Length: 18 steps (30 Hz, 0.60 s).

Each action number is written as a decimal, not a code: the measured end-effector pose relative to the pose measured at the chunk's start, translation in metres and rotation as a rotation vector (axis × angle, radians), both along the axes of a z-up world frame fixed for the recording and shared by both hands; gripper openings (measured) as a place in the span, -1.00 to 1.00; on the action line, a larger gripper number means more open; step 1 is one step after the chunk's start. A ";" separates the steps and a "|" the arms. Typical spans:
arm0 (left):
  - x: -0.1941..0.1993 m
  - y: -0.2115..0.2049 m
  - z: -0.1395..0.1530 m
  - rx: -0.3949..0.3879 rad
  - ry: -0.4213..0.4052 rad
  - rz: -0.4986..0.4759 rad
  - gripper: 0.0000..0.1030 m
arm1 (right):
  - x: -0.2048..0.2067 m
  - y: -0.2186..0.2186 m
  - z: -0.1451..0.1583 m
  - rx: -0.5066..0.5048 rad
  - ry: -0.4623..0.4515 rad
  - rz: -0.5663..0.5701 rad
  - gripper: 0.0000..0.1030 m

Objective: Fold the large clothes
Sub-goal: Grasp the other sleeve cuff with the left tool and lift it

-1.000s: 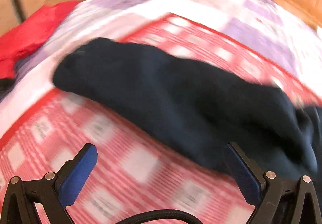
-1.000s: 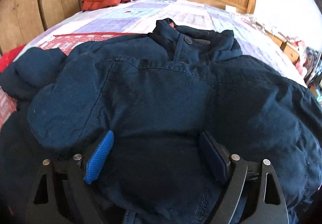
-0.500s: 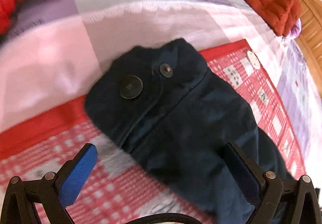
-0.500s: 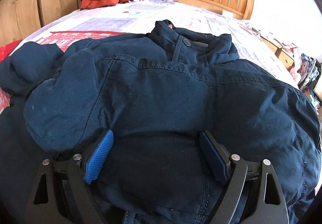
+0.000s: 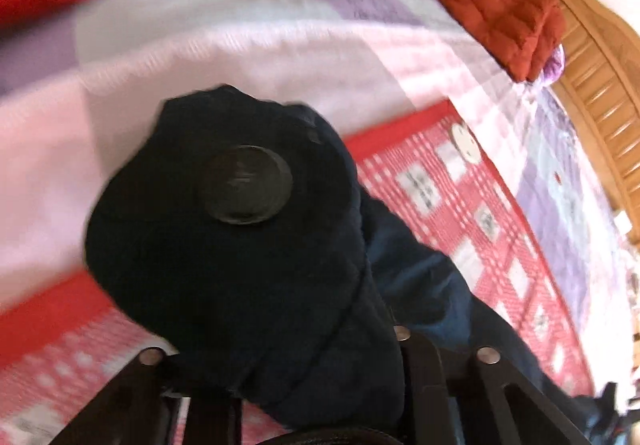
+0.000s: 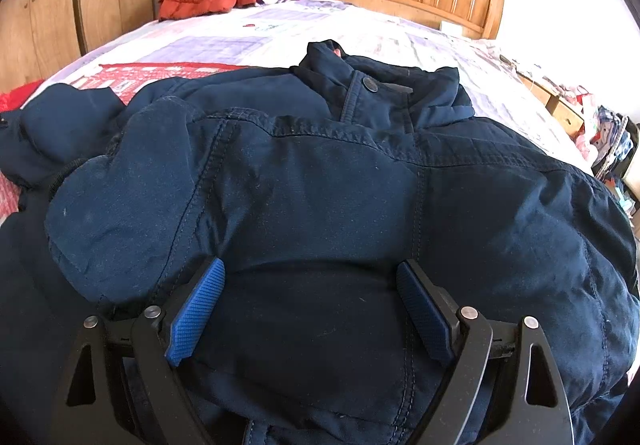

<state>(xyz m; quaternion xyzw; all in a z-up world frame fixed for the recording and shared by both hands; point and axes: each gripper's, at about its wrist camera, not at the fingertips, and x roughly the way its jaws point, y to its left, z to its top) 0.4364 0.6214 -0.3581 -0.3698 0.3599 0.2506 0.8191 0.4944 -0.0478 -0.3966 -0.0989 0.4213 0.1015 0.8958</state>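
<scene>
Left wrist: your left gripper [image 5: 280, 377] is closing on the jacket cuff [image 5: 224, 229]; right gripper [image 6: 310, 309] gapes wide over the jacket [image 6: 360, 185]

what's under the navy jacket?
The navy jacket lies on a red checked sheet over a pink and purple bedspread. Whatever lies beneath its body is covered.

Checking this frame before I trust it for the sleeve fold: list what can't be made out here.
- Left gripper pads: left wrist view, buried under the navy jacket cuff as the jaws close; contact unseen.
- Bedspread pattern: same view, motion-blurred.
- Jacket hem: right wrist view, cut off by the bottom edge behind the open right gripper.
- Clutter beside the bed: right wrist view, too small and distorted.
</scene>
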 end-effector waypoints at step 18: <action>-0.047 -0.016 0.073 0.164 -0.056 -0.090 -0.69 | -0.031 0.143 0.071 -0.046 -0.144 0.159 0.75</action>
